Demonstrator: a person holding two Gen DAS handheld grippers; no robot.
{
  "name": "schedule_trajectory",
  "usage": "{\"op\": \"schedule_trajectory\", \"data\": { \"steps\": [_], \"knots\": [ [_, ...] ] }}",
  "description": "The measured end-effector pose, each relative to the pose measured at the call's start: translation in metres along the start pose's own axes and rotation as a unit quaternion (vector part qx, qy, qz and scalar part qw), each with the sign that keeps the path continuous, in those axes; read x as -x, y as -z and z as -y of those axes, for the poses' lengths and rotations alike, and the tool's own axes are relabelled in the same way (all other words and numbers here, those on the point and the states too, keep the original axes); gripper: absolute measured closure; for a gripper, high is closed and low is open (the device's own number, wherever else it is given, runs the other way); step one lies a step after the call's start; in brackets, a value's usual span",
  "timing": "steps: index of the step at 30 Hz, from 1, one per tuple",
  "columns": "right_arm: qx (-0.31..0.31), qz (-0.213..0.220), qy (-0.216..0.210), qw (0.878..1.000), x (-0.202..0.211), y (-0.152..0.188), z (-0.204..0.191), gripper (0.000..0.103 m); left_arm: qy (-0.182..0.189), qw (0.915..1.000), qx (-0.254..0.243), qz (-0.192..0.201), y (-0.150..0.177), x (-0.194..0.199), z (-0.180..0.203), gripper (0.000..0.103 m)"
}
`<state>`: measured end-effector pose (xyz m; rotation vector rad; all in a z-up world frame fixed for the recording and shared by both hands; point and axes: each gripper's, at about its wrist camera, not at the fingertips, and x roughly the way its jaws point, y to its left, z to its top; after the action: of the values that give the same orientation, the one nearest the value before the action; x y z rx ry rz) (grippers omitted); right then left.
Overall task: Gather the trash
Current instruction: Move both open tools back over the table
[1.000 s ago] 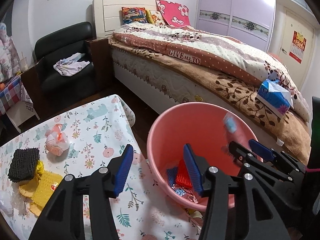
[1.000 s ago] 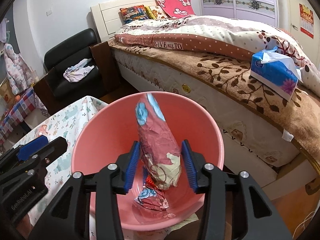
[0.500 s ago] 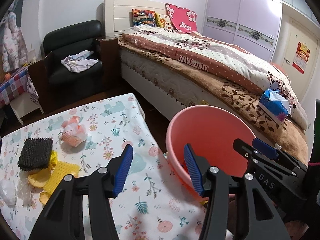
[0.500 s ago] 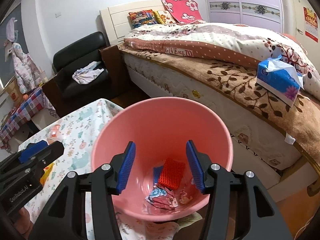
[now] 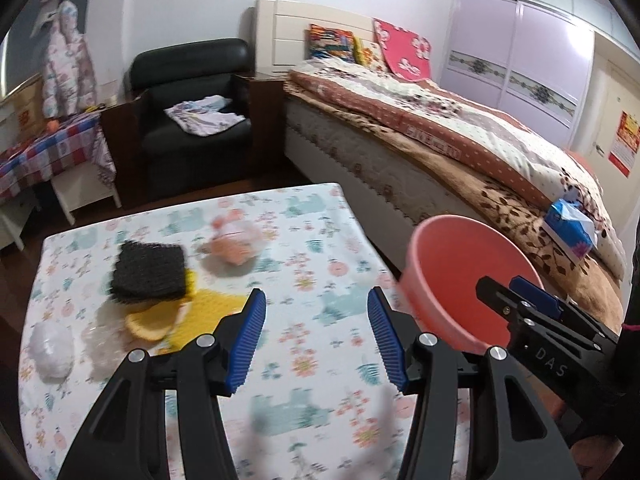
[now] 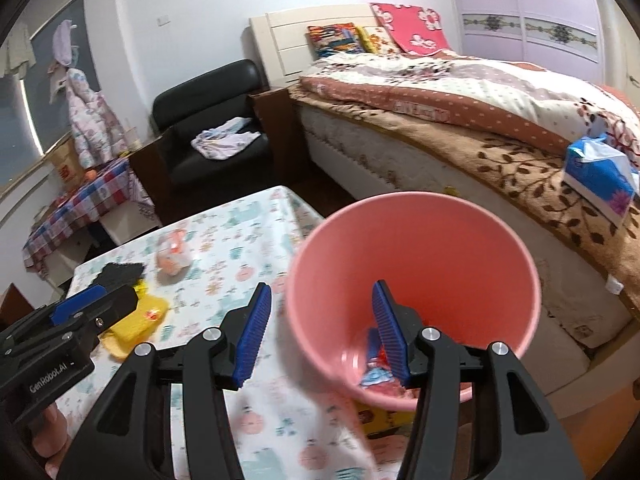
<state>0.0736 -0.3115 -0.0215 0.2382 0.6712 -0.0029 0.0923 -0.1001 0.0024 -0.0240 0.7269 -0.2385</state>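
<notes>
Grippers: two; left gripper [image 5: 316,338] and right gripper [image 6: 320,334] both gape wide, nothing between the pads.
Buckets: one pink bucket [image 6: 472,240], right of the left jaws, around the right gripper's right finger.
Trash in bucket: red, blue and patterned pieces [image 6: 380,376].
Trash on table [image 5: 320,240]: black pad [image 5: 150,272], yellow pieces [image 5: 208,308], pink bundle [image 5: 236,242], clear wrap [image 5: 52,350], ahead-left of left jaws.
Change: the wrapper the right jaws carried a second ago lies dropped in the bucket; both grippers swung tableward.

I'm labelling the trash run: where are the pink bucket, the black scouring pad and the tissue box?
pink bucket [image 6: 472,248], right wrist view, inner wall.
black scouring pad [image 5: 149,273], left wrist view, top face.
tissue box [image 6: 598,178], right wrist view, blue side.
</notes>
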Motion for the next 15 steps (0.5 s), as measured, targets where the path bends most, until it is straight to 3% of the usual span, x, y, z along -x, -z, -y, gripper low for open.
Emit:
{"op": "schedule_trajectory", "data": {
  "steps": [15],
  "knots": [
    [0.027, -0.026, -0.042, 0.998, -0.009, 0.015, -0.051, 0.050, -0.058, 0.9960, 0.068, 0.003, 0.027, 0.031, -0.100, 0.051]
  ]
}}
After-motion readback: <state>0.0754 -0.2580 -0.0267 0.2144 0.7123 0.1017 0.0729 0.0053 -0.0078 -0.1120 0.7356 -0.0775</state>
